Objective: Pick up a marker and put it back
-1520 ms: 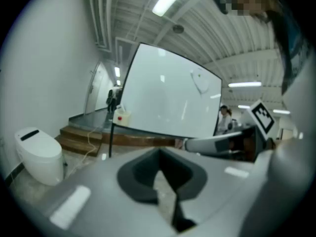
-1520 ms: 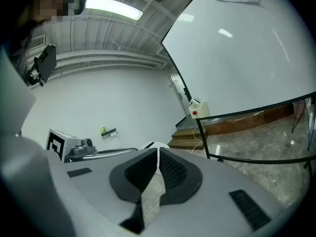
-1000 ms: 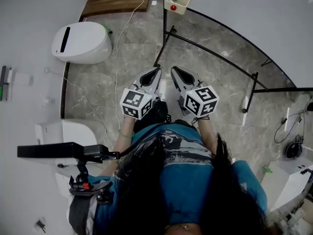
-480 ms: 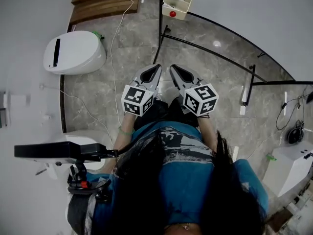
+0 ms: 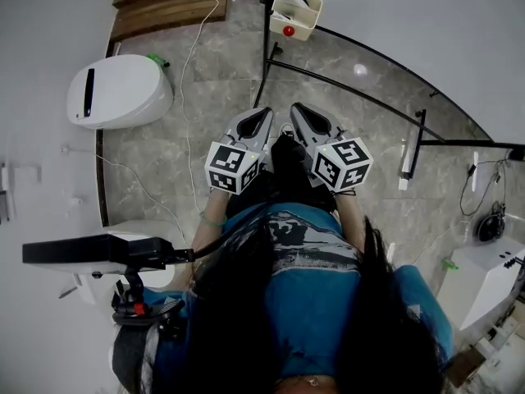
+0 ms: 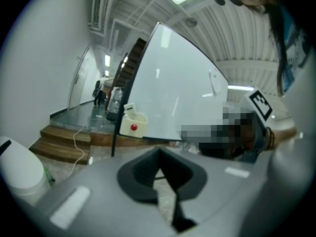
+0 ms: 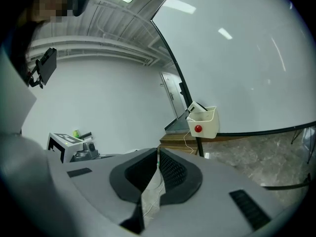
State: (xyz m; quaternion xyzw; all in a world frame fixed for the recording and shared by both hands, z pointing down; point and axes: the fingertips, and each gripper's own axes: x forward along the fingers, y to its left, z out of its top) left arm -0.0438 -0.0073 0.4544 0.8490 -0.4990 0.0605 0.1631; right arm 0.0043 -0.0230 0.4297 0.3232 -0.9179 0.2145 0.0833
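No marker can be made out in any view. A cream holder box [image 5: 294,12] with a red dot hangs at the whiteboard's [image 5: 426,23] lower left corner, far ahead of both grippers. It also shows as the box [image 6: 132,125] in the left gripper view and the box [image 7: 203,122] in the right gripper view. My left gripper [image 5: 261,120] and right gripper [image 5: 299,113] are held side by side close to the person's body, above the marble floor. Both are shut with nothing between the jaws. The left jaws' tips [image 6: 159,164] and the right jaws' tips [image 7: 158,154] point toward the board.
The whiteboard's black stand legs [image 5: 353,89] run across the floor ahead. A white rounded machine [image 5: 119,91] sits at the left, with a cable [image 5: 190,80] trailing past it. Wooden steps [image 5: 172,2] lie at the back. A black screen on an arm [image 5: 90,251] is at the lower left.
The head view has shifted, so the white machine and steps slid left and up. Both grippers stay shut side by side; the right one sits slightly higher in the picture.
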